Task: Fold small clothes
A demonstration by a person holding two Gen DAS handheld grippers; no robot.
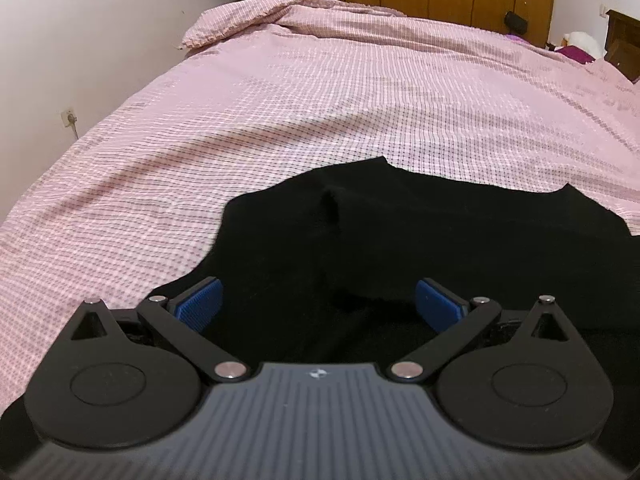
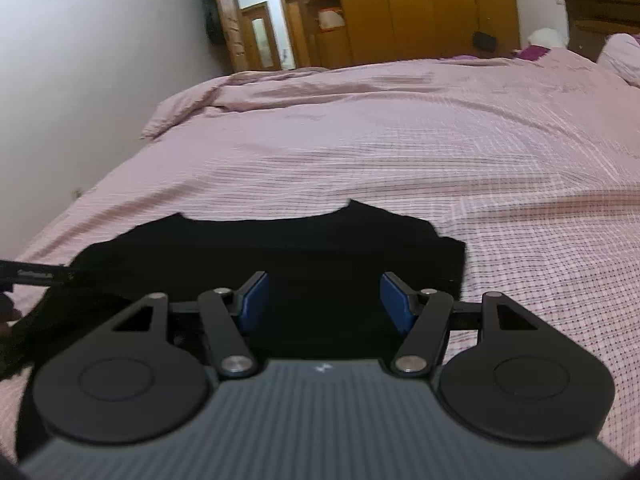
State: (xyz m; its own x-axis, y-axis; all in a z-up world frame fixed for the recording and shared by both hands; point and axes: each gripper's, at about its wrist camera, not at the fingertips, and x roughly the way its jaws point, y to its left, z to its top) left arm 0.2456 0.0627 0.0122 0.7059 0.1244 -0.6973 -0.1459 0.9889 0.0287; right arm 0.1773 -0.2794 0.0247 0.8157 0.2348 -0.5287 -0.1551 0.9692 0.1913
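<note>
A small black garment lies flat on the pink checked bedspread, with a raised crease near its middle. It also shows in the right wrist view. My left gripper is open, its blue pads spread wide just above the garment's near left part, holding nothing. My right gripper is open over the garment's near right part, pads apart and empty. The left gripper's dark body shows at the left edge of the right wrist view.
The bedspread stretches far ahead, bunched at the far left corner. A white wall runs along the left. Wooden wardrobes stand at the back, a dark headboard and pillow at far right.
</note>
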